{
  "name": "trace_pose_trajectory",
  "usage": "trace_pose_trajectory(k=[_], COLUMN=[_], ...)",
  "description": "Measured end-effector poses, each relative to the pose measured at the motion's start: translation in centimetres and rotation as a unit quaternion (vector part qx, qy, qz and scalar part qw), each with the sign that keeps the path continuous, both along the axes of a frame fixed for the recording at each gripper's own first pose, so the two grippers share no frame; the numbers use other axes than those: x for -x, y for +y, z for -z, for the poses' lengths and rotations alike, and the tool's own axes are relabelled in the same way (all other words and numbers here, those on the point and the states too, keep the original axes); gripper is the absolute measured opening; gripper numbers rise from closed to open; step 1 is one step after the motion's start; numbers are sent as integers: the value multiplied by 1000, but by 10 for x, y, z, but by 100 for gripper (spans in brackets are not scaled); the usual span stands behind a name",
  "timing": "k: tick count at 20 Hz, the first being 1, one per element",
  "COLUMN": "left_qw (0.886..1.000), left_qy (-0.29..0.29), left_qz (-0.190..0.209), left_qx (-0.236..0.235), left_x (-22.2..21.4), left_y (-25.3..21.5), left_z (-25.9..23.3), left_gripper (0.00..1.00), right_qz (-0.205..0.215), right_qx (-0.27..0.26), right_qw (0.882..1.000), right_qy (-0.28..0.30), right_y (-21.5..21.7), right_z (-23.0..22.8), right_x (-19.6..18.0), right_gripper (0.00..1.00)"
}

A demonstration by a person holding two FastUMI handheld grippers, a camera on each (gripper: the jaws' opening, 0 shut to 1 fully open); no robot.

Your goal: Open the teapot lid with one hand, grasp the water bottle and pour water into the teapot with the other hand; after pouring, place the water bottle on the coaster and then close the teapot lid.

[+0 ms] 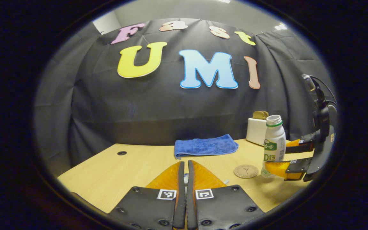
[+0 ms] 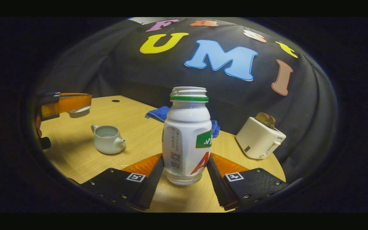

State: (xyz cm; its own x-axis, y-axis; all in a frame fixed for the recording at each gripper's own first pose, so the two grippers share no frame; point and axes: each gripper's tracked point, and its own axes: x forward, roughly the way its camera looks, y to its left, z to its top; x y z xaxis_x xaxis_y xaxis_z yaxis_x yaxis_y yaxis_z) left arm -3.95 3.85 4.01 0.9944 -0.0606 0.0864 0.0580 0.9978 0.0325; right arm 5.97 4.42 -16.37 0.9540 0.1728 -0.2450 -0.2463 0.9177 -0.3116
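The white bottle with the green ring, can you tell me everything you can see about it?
The white plastic bottle with the green ring stands upright on the light wooden table. Its cap is off, the mouth open. It has a green label and small print on its side. The right gripper has a finger on each side of it; whether they press cannot be told. The round cork coaster lies just beside it.

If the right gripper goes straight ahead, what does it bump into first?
The water bottle. It stands on the table between the right gripper's open fingers, right in its line.
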Motion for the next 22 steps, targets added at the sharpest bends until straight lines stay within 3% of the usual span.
trace_pose_trajectory(k=[4,7,11,12,14,17,18,19,22], left_qw=[1000,999,999,999,999,999,999,999,999], left_qy=[11,22,25,26,27,32,35,37,42], left_qz=[8,13,15,13,11,11,9,7,6], left_qx=[20,29,23,19,15,15,15,14,16], left_x=[-21,-33,-40,-41,-42,-44,-45,-46,-48], left_y=[-17,-25,-36,-37,-38,-40,-39,-39,-37], left_z=[11,21,24,24,26,30,32,34,38], left_gripper=[8,12,12,8,12,8,12,8,12], right_qz=[4,8,16,16,17,19,20,20,22], right_qx=[-14,-22,-21,-23,-25,-26,-27,-29,-31], right_qw=[1000,1000,999,999,999,999,999,999,998], right_qy=[-11,-16,-27,-29,-32,-39,-40,-41,-41], right_y=[-18,-32,-45,-46,-49,-53,-54,-54,-56], right_z=[-5,-8,-12,-13,-16,-19,-19,-20,-21], right_x=[4,8,9,9,11,11,12,14,14], right_gripper=[76,76,76,76,76,76,76,75,76])
